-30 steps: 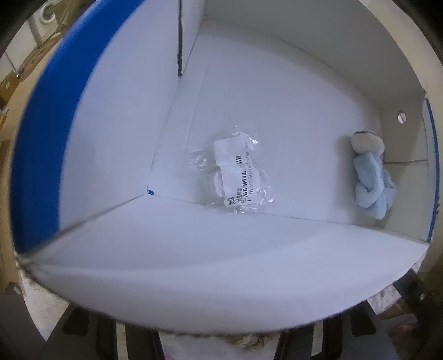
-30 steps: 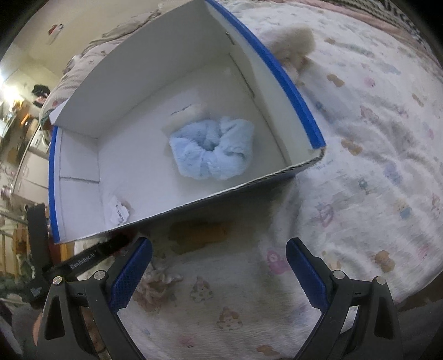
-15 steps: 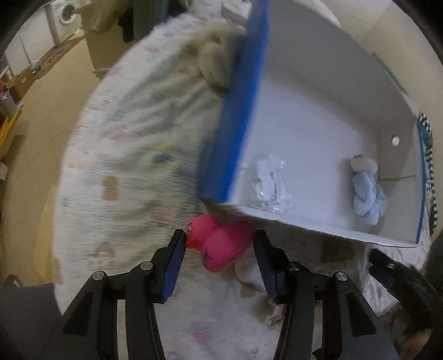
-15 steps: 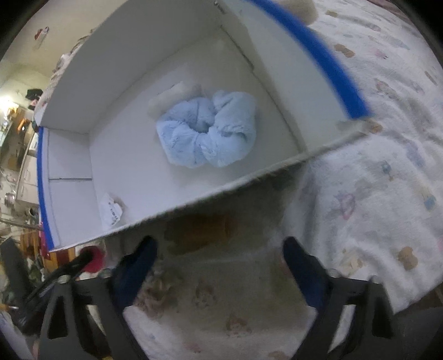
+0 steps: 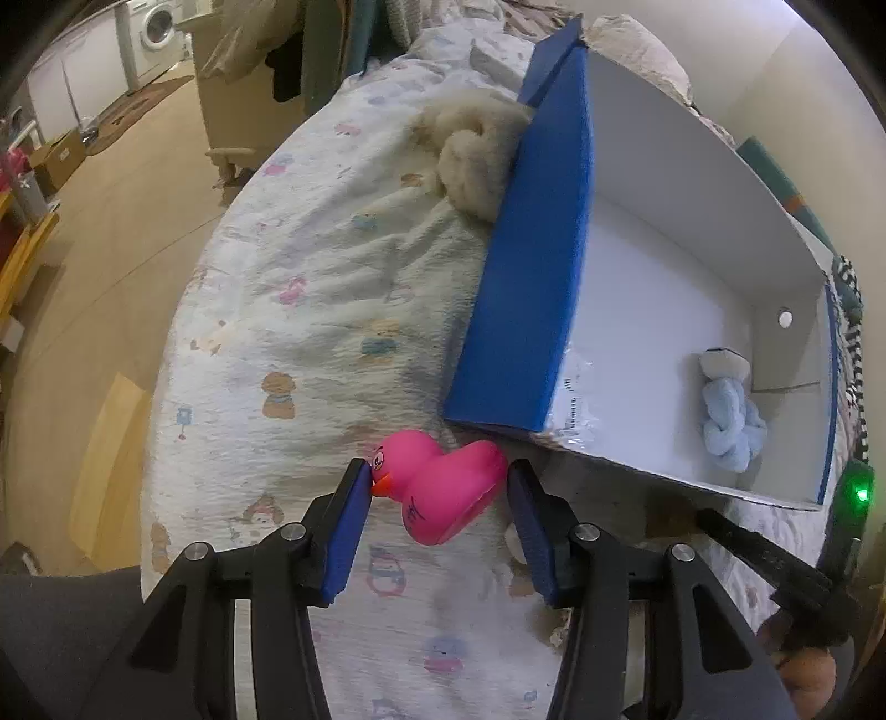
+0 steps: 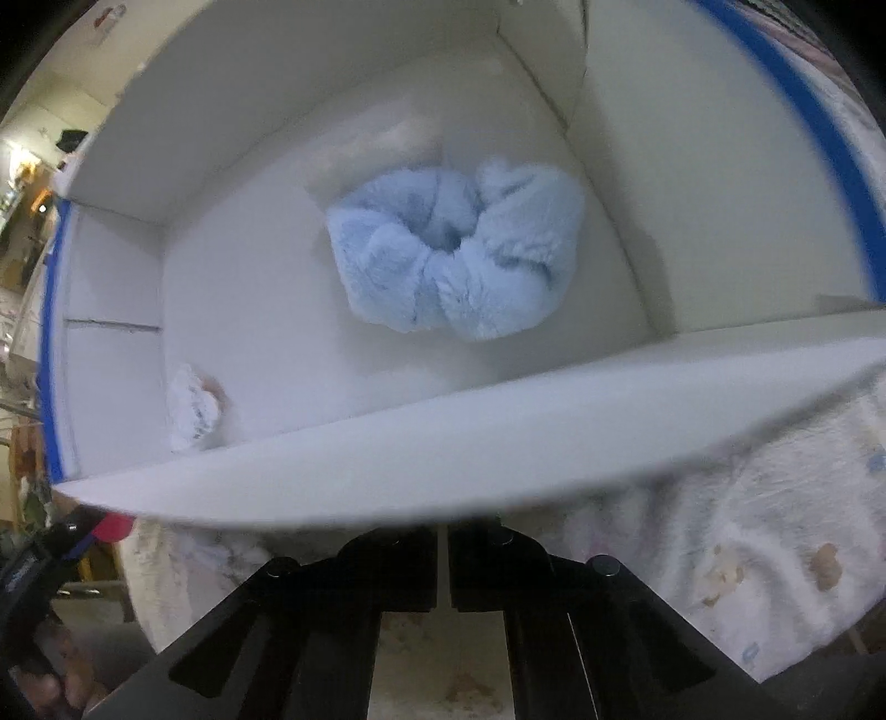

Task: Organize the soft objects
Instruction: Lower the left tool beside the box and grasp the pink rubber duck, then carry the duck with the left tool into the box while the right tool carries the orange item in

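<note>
A: What has changed in the last second?

B: My left gripper (image 5: 437,487) has come out of the white cardboard box with blue outer walls (image 5: 531,288) and now pinches the pink rubber duck (image 5: 443,493) between its blue-padded jaws, beak against the left pad, tail against the right. A second ago that view showed only the box interior. My right gripper (image 6: 443,559) stood wide then; its jaws have snapped together since and now sit pressed tight with only a thin slit between them.

A: Does the right one hold anything?

B: I cannot tell. The near white wall of the box crosses just above the jaw tips and hides them, and it is blurred.

A: Where are the soft things?

B: The duck hangs just outside the near corner of the box, above the white patterned bed cover (image 5: 310,310). A small white thing (image 5: 515,545) peeks out beside my right pad, too hidden to name. Inside the box lie the fluffy light-blue scrunchie (image 6: 459,255) and, in the left corner, a crumpled clear packet with a white label (image 6: 191,407); in the left view the blue side wall cuts most of that packet off. Further off, a fluffy cream scrunchie (image 5: 476,155) rests on the bed cover against the blue wall.

A: Anything else around?

B: A hand (image 6: 50,681) at the lower left of the right view, and a washing machine (image 5: 158,27) far off beyond the bed.
</note>
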A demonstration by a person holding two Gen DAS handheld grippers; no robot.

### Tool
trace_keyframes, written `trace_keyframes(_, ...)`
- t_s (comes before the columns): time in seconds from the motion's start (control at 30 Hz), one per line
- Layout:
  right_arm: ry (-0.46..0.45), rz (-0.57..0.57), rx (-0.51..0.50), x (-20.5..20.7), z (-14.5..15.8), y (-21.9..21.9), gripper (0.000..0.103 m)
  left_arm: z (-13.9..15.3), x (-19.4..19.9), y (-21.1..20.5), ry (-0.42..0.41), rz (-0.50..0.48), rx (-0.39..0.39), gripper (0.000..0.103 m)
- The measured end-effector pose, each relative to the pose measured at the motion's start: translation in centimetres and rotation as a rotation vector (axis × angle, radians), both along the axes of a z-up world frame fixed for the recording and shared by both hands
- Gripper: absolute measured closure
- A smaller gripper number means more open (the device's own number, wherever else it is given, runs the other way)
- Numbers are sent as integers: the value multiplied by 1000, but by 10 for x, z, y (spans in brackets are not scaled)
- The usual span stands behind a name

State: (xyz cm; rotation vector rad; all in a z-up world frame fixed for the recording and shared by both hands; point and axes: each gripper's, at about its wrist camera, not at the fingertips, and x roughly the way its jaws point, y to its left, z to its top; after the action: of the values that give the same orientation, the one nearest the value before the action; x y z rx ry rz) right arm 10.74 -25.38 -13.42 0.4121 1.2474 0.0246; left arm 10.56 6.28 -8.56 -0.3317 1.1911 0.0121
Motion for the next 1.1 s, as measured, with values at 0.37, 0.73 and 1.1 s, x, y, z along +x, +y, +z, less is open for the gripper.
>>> trace_keyframes(0.37, -142, 20, 45, -37, 51, -6, 99, 5, -8, -2, -7, -23, -15, 56)
trace_keyframes(0.73, -213, 53, 150, -47, 73, 2, 99, 25, -26, 1, -67, -42, -14, 56)
trace_keyframes(1.1, -318, 129, 202, -36, 126, 15, 99, 81, -37, -34, -239, -186, 114, 56)
